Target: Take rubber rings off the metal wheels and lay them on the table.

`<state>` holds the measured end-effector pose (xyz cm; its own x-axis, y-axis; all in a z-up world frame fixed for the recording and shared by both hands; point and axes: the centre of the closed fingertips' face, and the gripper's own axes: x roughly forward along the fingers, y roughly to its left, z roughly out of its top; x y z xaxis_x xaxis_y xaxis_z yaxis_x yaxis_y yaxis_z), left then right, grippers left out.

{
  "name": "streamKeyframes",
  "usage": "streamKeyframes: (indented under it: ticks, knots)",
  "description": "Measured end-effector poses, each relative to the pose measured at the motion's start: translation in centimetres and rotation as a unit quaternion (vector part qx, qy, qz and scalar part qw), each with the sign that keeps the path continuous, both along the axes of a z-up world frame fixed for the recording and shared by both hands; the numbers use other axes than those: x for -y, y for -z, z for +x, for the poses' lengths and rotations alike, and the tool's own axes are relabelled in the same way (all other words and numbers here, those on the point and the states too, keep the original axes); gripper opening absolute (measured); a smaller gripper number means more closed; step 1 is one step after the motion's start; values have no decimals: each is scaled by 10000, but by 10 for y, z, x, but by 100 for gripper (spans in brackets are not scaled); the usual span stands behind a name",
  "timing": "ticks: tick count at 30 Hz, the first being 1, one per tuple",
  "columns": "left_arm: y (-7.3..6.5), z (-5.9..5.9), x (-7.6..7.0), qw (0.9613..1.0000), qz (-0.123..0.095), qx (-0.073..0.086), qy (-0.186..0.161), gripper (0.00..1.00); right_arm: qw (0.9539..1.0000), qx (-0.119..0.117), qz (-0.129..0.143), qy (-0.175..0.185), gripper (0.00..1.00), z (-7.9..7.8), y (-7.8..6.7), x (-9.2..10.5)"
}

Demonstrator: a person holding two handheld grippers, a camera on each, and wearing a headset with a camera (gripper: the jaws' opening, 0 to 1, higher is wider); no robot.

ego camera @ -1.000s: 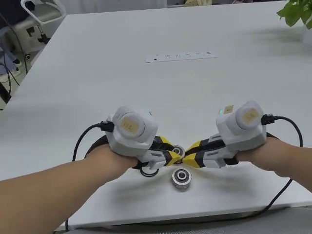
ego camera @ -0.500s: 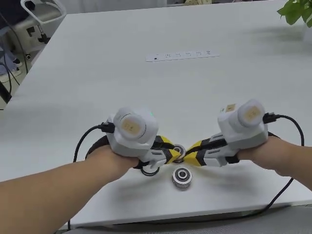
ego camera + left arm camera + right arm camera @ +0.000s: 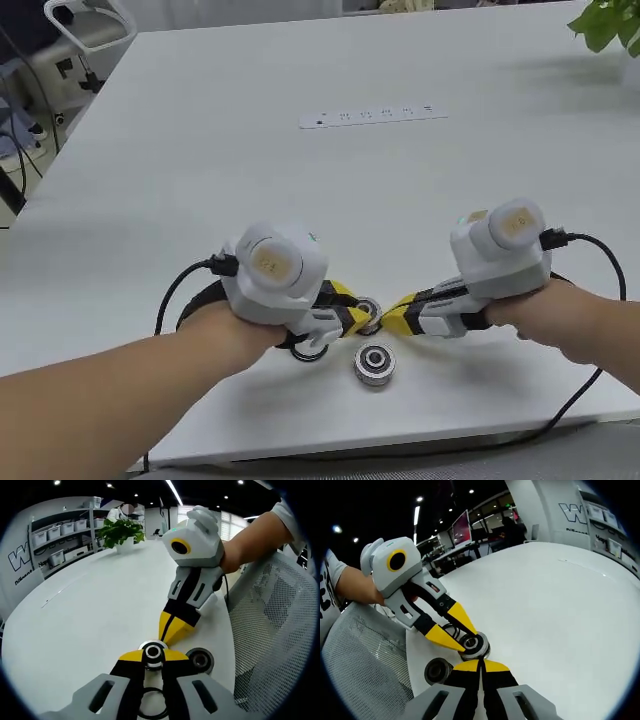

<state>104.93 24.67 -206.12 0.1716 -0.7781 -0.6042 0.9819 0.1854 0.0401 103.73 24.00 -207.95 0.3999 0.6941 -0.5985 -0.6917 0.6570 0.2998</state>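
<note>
Right gripper (image 3: 389, 319) higher, wheel (image 3: 366, 310) at tip

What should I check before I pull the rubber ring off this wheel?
1. Left tongs clamped on the held wheel: ok.
2. Right tongs closed, tips at that wheel's rim: ok.
3. Right tongs actually pinching rubber: cannot tell.
4. Loose ring lying flat on the table: ok.
5. Second wheel on the table, apart from both tongs: ok.
</note>
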Motion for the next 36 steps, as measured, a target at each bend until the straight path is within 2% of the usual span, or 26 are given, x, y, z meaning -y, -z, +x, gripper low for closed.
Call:
streamKeyframes:
  ticks: [4, 8, 12, 16, 36]
  knots:
    - [0, 0, 0, 10000, 12, 12, 0, 7, 9998, -118, 114, 139, 0, 0, -1, 2]
    - [0, -1, -1, 10000, 27, 20, 13, 7, 9990, -124, 267, 350, 0, 6, -6, 7]
    - [0, -1, -1, 10000, 48, 32, 16, 7, 9987, -128, 295, 388, 0, 6, -7, 6]
    - [0, -2, -1, 10000, 77, 46, 24, 7, 9970, -165, 548, 516, 0, 8, -14, 3]
    - [0, -2, -1, 9999, 120, 76, 30, 7, 9972, -105, 607, 423, 0, 7, -18, -2]
